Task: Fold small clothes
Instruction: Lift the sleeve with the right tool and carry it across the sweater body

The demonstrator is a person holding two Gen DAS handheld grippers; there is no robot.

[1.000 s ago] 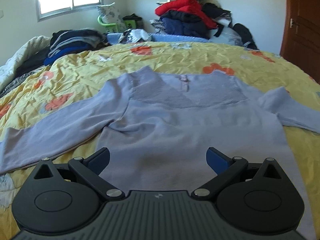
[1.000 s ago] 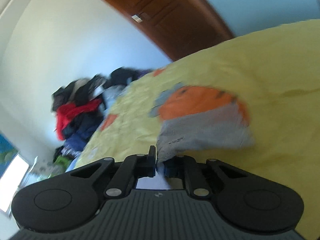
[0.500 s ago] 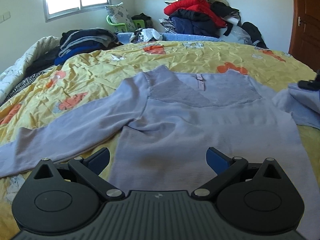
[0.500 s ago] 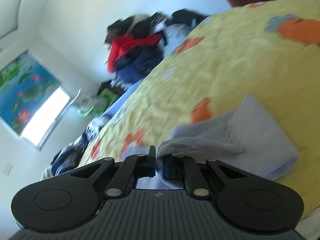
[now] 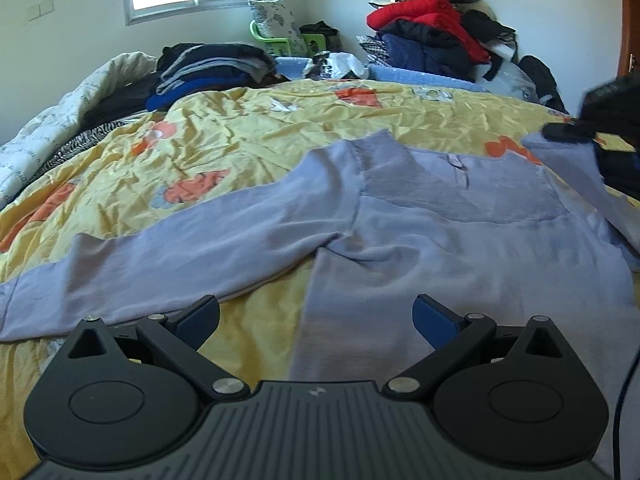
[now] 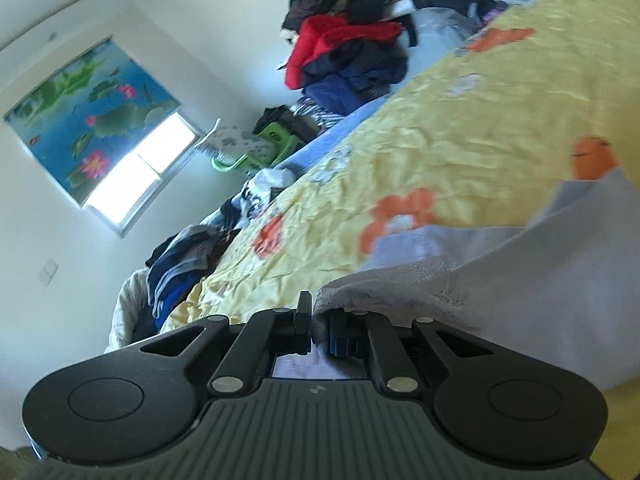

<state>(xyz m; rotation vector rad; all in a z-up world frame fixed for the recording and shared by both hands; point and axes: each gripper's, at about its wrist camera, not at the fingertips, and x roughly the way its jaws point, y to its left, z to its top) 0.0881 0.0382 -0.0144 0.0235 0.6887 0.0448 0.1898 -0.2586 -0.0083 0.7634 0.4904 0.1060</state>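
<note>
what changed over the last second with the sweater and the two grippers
The right gripper, shut on the right sleeve, has carried it up off the bed and inward over the sweater. The left gripper stayed open above the hem, and the left sleeve stayed spread on the bedspread.

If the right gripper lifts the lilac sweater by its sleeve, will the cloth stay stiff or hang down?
Probably floppy: the lilac sweater lies in soft wrinkles on the bedspread. The sleeve already droops in a fold from the closed right gripper, so it likely hangs down. It seems thin, so probably light.
</note>
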